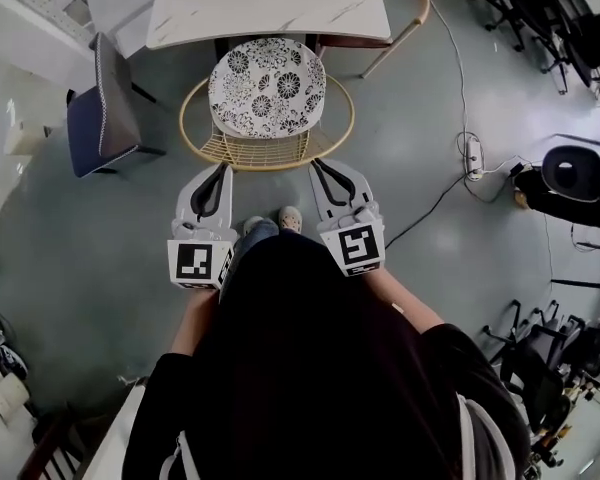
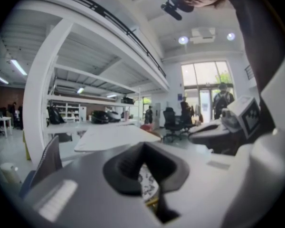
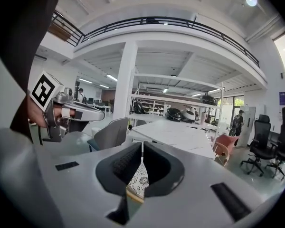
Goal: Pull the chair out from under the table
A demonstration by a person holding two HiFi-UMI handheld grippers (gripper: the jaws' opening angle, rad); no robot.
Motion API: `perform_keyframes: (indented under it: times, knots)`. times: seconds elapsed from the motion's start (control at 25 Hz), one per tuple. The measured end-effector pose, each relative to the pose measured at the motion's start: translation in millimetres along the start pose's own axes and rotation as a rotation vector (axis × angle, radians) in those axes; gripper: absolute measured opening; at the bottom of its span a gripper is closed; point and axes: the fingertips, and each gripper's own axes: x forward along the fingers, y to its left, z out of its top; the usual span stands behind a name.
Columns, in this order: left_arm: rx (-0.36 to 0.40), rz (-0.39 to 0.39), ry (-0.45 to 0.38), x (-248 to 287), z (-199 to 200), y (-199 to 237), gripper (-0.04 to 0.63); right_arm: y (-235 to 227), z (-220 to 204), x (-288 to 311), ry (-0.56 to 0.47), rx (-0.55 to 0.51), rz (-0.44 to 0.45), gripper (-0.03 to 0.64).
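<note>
The chair has a floral cushion [image 1: 267,86] and a round yellow wicker rim [image 1: 265,160]. It stands just in front of the white marble table [image 1: 270,3], with most of its seat out from under the top. My left gripper [image 1: 223,168] and right gripper [image 1: 317,164] hover side by side at the rim's near edge. Both are shut with nothing between the jaws. In the left gripper view the closed tips [image 2: 142,163] frame a sliver of the cushion [image 2: 147,184]. The right gripper view shows the same over its tips [image 3: 142,151], with the cushion [image 3: 141,179] below and the table [image 3: 175,134] beyond.
A blue-grey chair [image 1: 105,108] stands left of the table. A wooden chair [image 1: 405,8] is tucked at its right. A power strip with cable [image 1: 470,153] lies on the floor to the right, with black office chairs [image 1: 575,178] beyond. My shoes [image 1: 270,220] are behind the chair.
</note>
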Motion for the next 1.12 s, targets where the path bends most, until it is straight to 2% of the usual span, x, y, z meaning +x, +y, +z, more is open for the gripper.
perform_keyframes:
  times: [0.36,0.72,0.84,1.0,1.12]
  knots:
    - [0.056,-0.088,0.111,24.3,-31.2,6.9,0.008,-3.6,-28.1,19.6,0.103,-0.008,0.015,0.023]
    - [0.059,-0.200,0.247,44.2,-88.1,12.8,0.012,-1.0,-72.3,44.8,0.213,-0.038,0.052,0.025]
    - [0.061,-0.238,0.291,48.7,-108.5,16.1,0.080,2.5,-87.7,51.8,0.251,-0.038,0.079,0.025]
    - [0.052,-0.279,0.360,50.1,-137.3,21.0,0.121,6.0,-111.4,55.3,0.308,-0.011,0.099,0.025]
    - [0.081,-0.319,0.422,51.6,-157.7,22.6,0.185,8.1,-128.6,56.1,0.360,0.000,0.123,0.025]
